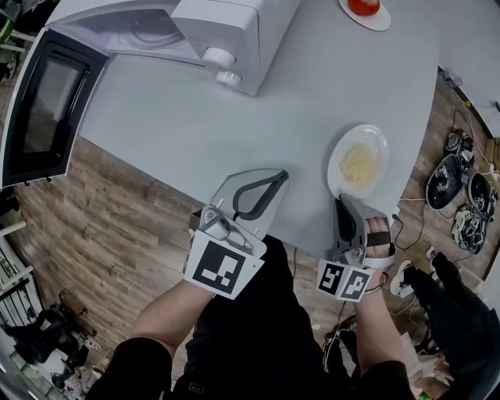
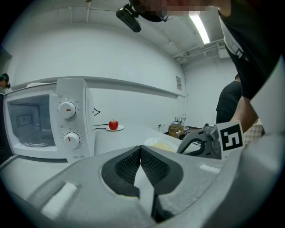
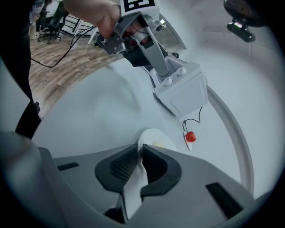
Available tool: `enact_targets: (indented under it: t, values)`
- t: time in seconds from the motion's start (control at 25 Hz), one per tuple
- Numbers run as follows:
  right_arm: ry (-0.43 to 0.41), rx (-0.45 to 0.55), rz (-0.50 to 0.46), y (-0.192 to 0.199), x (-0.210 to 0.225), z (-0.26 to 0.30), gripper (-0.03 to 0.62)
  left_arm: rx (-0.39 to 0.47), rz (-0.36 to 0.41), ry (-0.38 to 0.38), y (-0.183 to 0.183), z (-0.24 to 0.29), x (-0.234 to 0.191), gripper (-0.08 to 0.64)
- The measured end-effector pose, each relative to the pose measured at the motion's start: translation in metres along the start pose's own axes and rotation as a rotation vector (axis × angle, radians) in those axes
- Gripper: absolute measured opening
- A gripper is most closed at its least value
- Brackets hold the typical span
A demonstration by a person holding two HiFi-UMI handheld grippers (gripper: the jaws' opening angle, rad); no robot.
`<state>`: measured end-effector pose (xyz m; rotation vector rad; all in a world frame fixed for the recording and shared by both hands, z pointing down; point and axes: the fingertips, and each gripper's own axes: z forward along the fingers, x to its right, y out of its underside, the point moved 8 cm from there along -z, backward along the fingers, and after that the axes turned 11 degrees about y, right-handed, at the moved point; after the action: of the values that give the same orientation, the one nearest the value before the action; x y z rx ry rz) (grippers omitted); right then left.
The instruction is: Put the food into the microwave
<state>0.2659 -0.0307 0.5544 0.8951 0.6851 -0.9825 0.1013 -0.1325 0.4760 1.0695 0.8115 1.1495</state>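
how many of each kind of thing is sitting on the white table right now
white box-shaped microwave: 1
round white plates: 2, the big plate and the small plate
pile of pale yellow food: 1
round red fruit: 1
total: 5

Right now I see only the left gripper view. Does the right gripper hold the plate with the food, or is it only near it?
Observer: It holds it. In the right gripper view, the right gripper has its jaws closed on the near rim of the plate.
Operator: Is the microwave door open?
Observer: Yes. The head view shows the microwave door swung fully out, at the picture's left.
Operator: What lies on the plate?
Observer: From above, pale yellow food in its middle, perhaps noodles.
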Motion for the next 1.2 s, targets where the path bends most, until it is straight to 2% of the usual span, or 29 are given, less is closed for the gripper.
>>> enact_targets:
  t: [0.36,0.68,0.92,1.04,1.16,1.2]
  values:
    - [-0.032,0.003,0.027,-0.013,-0.024,-0.041,0.041,0.015,-0.003,0.014,0.006,-0.006,0.007,0.008]
    - [-0.049,-0.028,0.066,-0.022,-0.044,-0.074,0.044,0.022,0.020,0.072,0.007,-0.014,0.032,0.008]
    - [-0.085,-0.043,0.086,-0.023,-0.057,-0.093,0.055,-0.001,0.010,0.100,0.008,-0.016,0.058,0.008]
    - [-0.087,-0.013,0.113,-0.021,-0.058,-0.101,0.063,-0.003,0.004,0.105,0.008,-0.015,0.069,0.008]
    - [-0.098,0.013,0.135,-0.018,-0.060,-0.104,0.146,-0.004,0.003,0.101,0.009,-0.013,0.077,0.008]
    - [-0.099,0.020,0.142,-0.017,-0.060,-0.104,0.146,-0.004,0.002,0.096,0.009,-0.013,0.080,0.008]
